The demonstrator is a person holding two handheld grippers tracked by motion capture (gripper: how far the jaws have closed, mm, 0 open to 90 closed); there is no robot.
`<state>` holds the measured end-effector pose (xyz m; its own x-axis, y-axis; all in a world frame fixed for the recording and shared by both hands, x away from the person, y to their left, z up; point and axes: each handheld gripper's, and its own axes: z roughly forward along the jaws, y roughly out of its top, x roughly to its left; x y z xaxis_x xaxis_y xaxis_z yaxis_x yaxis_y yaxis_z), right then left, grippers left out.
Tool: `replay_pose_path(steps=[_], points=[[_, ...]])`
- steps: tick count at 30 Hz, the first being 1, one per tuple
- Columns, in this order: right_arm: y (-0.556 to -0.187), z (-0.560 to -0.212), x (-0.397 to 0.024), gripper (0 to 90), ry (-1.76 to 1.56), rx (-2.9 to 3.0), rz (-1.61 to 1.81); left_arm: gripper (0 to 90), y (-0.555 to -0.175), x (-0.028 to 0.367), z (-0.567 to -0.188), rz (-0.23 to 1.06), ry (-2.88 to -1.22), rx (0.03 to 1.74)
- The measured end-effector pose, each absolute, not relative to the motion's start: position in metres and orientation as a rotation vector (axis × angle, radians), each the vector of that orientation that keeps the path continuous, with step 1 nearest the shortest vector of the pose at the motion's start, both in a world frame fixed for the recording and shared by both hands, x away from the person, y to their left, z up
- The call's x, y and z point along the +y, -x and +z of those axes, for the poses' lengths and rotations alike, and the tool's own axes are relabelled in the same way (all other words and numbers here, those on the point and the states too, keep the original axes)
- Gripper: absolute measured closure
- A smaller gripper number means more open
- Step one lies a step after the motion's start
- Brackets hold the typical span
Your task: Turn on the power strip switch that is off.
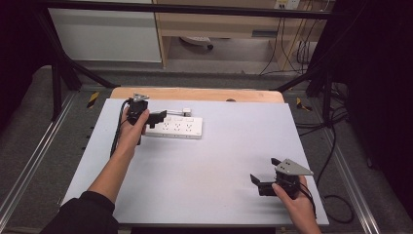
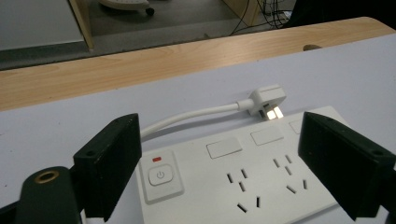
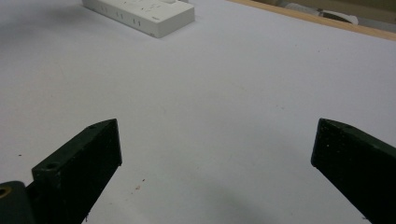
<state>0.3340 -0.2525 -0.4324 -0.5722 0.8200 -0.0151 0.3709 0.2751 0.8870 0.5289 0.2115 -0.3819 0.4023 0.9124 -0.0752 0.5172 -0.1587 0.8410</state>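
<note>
A white power strip [image 1: 176, 127] lies flat on the white table top [image 1: 219, 161], towards the back left. Its switch [image 2: 160, 176] with a small red light is at the left end, and several sockets follow. Its short white cord ends in a white plug [image 2: 267, 100] that lies on the table just behind the strip. My left gripper [image 1: 158, 117] hovers over the strip's switch end, open, with nothing between the jaws [image 2: 229, 168]. My right gripper [image 1: 263, 178] stands open above bare table at the front right [image 3: 215, 163], far from the strip [image 3: 140, 14].
A wooden table edge [image 1: 195, 93] runs behind the white sheet. Black frame bars [image 1: 63, 63] stand at the back left and right. Cables [image 1: 336, 146] trail on the floor at the right, and a cupboard [image 1: 107, 34] stands beyond.
</note>
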Motion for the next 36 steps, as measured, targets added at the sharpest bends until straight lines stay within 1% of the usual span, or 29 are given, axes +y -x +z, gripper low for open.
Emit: replay_pose_path(steps=[4, 9, 16, 18, 33, 36], points=[[-0.334, -0.432, -0.252, 2.2, -1.071, 2.074, 1.248, 11.6, -0.524, 0.216, -0.374, 0.599, -1.801, 1.228], [-0.334, -0.432, -0.251, 2.2, -1.071, 2.074, 1.248, 9.6, -0.517, 0.221, -0.367, 0.579, -1.793, 1.225], [-0.334, -0.433, -0.251, 2.2, -1.073, 2.072, 1.247, 9.6, -0.504, 0.226, -0.357, 0.565, -1.794, 1.229], [-0.334, -0.433, -0.250, 2.2, -1.071, 2.074, 1.245, 9.8, -0.499, 0.228, -0.355, 0.565, -1.761, 1.218], [-0.333, -0.433, -0.249, 2.2, -1.068, 2.076, 1.238, 9.6, -0.461, 0.247, -0.348, 0.576, -1.745, 1.195], [-0.333, -0.433, -0.249, 2.2, -1.068, 2.078, 1.233, 8.8, -0.452, 0.249, -0.348, 0.559, -1.728, 1.190]])
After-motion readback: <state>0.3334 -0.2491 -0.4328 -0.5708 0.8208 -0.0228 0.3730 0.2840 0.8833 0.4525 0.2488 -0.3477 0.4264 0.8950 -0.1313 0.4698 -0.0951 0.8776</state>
